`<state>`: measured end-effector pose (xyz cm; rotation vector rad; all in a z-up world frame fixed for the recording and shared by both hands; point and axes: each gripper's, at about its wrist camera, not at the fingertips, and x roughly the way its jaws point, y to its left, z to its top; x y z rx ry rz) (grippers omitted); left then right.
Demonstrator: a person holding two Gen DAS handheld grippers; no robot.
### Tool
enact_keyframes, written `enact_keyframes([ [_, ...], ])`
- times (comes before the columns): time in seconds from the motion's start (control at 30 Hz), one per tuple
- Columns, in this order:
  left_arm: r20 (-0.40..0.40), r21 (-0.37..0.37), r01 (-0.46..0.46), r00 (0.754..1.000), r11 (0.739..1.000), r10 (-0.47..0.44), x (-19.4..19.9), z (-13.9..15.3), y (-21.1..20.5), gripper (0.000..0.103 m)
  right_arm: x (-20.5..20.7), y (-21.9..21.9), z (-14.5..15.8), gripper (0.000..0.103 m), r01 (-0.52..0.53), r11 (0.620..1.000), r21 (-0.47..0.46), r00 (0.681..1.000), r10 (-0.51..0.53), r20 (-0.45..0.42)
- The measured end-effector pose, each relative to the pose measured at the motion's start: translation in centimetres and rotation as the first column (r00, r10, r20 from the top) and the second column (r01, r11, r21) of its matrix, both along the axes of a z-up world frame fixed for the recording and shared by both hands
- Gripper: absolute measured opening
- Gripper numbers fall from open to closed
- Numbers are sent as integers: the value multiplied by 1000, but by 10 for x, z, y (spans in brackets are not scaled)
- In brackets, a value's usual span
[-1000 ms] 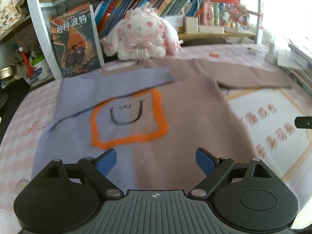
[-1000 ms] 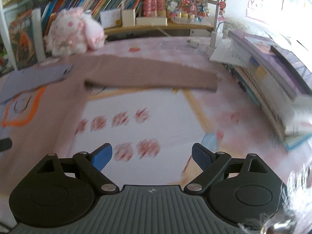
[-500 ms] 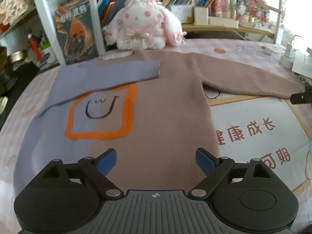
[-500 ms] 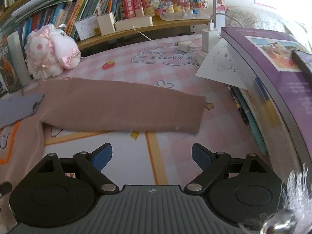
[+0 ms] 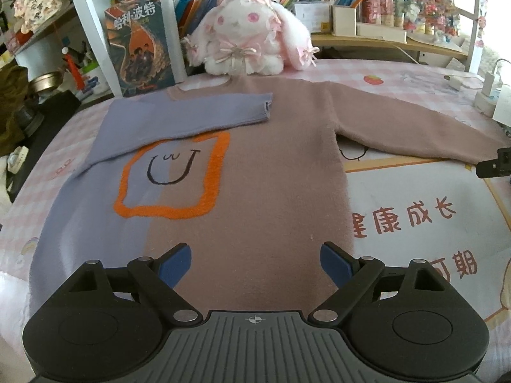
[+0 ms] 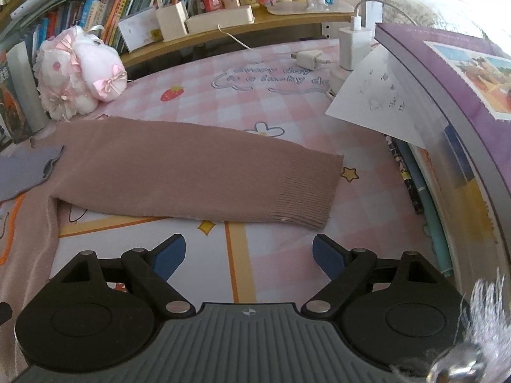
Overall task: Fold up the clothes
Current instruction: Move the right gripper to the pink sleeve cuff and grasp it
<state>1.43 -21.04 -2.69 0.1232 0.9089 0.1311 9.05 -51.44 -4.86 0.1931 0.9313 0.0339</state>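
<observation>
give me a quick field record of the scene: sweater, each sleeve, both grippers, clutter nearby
sweater: flat, face up on the table
blue sleeve: folded across the chest
brown sleeve: stretched out sideways, unfolded
left gripper: open, over the hem, holding nothing
right gripper: open, just short of the cuff, holding nothing
plush bunny: behind the collar
books: stacked beside the cuff

The left wrist view looks steeply down from near the hem across the sweater (image 5: 265, 172) toward the plush rabbit (image 5: 252, 35), while the right wrist view sits close over the outstretched brown sleeve (image 6: 198, 178), both sharing that sleeve, rabbit and bookshelf (image 6: 179, 9).
</observation>
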Motion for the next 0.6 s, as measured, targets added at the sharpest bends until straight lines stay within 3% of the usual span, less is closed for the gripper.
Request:
enact_keyframes([
  [0.2,-6,9,-7,1000,1000,7,0,0,0,91,3,-1,-1,86,1,1000,3,1000,-1,8],
  [0.3,-7,9,-14,1000,1000,14,-1,0,0,90,4,-4,0,80,4,1000,29,1000,-5,10],
  [0.4,-5,8,-22,1000,1000,22,-3,-1,1,90,7,-6,2,64,9,998,61,1000,-9,10],
  [0.53,-7,7,-25,1000,1000,25,-4,-1,1,90,14,-11,3,35,25,993,119,1000,-26,8],
  [0.6,-8,9,-22,1000,1000,22,-5,-1,-1,91,18,-12,1,28,33,990,135,999,-35,11],
])
